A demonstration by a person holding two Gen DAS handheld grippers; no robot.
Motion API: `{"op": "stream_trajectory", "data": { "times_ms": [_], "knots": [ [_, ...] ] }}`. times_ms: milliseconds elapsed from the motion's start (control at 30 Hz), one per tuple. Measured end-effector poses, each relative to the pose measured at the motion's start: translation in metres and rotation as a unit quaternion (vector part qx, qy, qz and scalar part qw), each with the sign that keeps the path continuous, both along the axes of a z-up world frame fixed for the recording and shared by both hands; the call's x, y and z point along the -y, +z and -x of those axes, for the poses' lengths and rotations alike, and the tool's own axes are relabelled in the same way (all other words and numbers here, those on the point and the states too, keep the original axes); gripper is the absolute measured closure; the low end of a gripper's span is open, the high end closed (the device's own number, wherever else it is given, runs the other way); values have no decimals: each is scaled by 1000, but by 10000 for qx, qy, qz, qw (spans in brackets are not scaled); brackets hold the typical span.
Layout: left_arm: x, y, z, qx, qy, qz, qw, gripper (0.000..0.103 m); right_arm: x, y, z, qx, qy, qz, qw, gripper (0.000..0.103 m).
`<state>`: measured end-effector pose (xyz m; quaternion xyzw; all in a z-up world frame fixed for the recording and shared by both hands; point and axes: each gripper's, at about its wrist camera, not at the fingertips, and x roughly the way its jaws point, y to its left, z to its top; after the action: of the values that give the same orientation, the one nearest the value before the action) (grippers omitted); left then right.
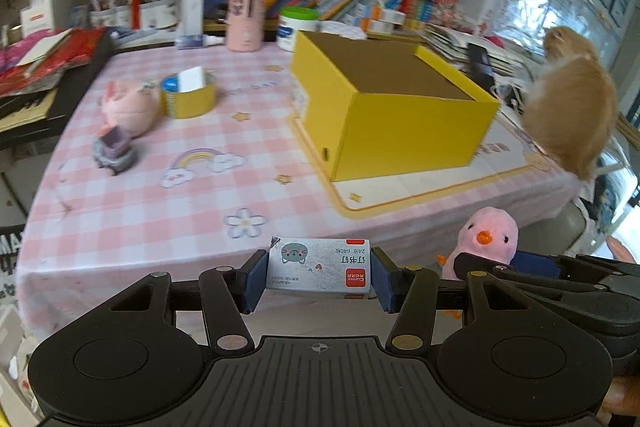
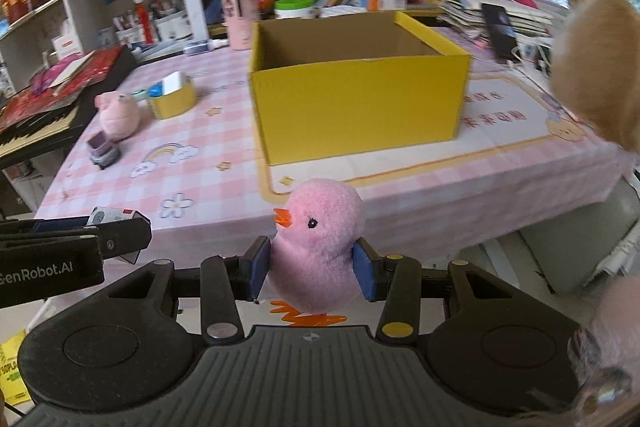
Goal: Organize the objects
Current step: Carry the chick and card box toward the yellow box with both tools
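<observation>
The left gripper (image 1: pixel 319 275), at the bottom centre of its view, is clamped on a small staple box (image 1: pixel 319 269), one blue pad pressed against each short end. The right gripper (image 2: pixel 313 267) is closed on a pink chick toy (image 2: pixel 318 247), squeezing its body from both sides, beak pointing left. Both grippers hang at the near edge of the table (image 1: pixel 160 211), side by side.

Further up the frame, right of centre, an open yellow box (image 2: pixel 356 107) stands on a mat (image 2: pixel 500 147). To the left lie a toy car (image 2: pixel 103 149), a pink pig toy (image 2: pixel 118 115) and a yellow round tin (image 2: pixel 172 103). An orange cat (image 2: pixel 592 67) blurs the right edge.
</observation>
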<state>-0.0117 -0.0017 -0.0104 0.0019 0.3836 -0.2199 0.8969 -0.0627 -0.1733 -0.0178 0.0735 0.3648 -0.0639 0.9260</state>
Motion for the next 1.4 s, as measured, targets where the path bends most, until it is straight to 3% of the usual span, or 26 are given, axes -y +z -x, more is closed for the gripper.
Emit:
{"op": "stream_trajectory", "data": {
  "times_ms": [267, 933, 1400],
  "knots": [
    [29, 1, 0, 66, -411, -116, 9991, 51, 25, -1, 10, 7, -382, -63, 9993, 61],
    [57, 4, -20, 102, -544, -37, 9985, 51, 53, -1, -8, -56, -466, -40, 9989, 61],
    [72, 12, -25, 418, -669, -98, 9968, 51, 68, -1, -21, 6, -521, -93, 9986, 61]
  ]
}}
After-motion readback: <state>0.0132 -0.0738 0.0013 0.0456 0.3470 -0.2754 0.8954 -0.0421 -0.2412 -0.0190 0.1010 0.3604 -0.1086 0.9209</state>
